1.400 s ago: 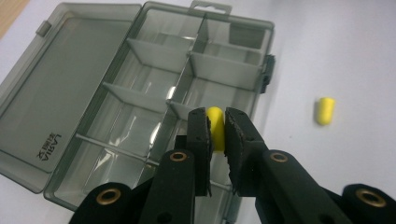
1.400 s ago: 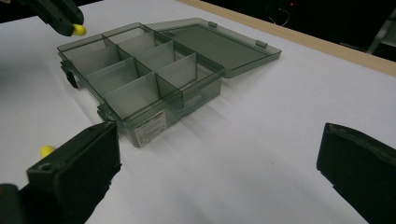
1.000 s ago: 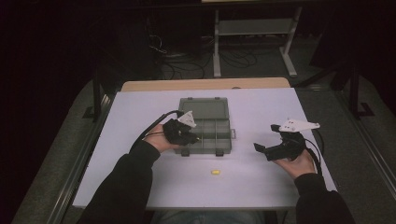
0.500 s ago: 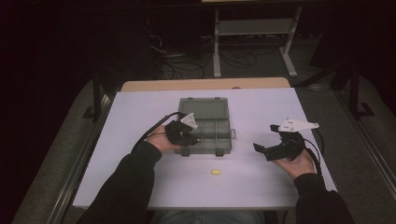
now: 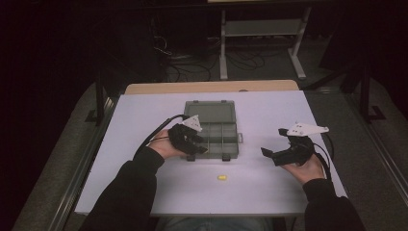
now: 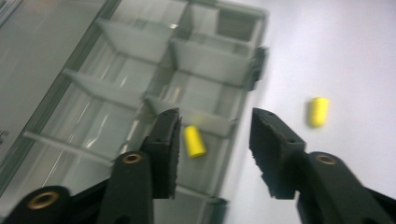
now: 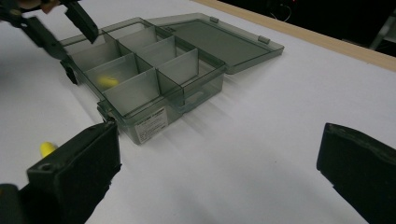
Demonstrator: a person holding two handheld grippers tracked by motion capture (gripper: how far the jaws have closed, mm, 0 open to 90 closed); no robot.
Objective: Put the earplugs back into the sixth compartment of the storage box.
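Showing inside the box, left tongs view: yellow plug

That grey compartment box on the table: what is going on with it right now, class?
A person holds a gripper in each hand. The left gripper hangs open over the open compartment box, where one yellow earplug lies in a near compartment. A second yellow earplug lies on the white table in front of the box. The right gripper is open, off to the side, holding nothing.
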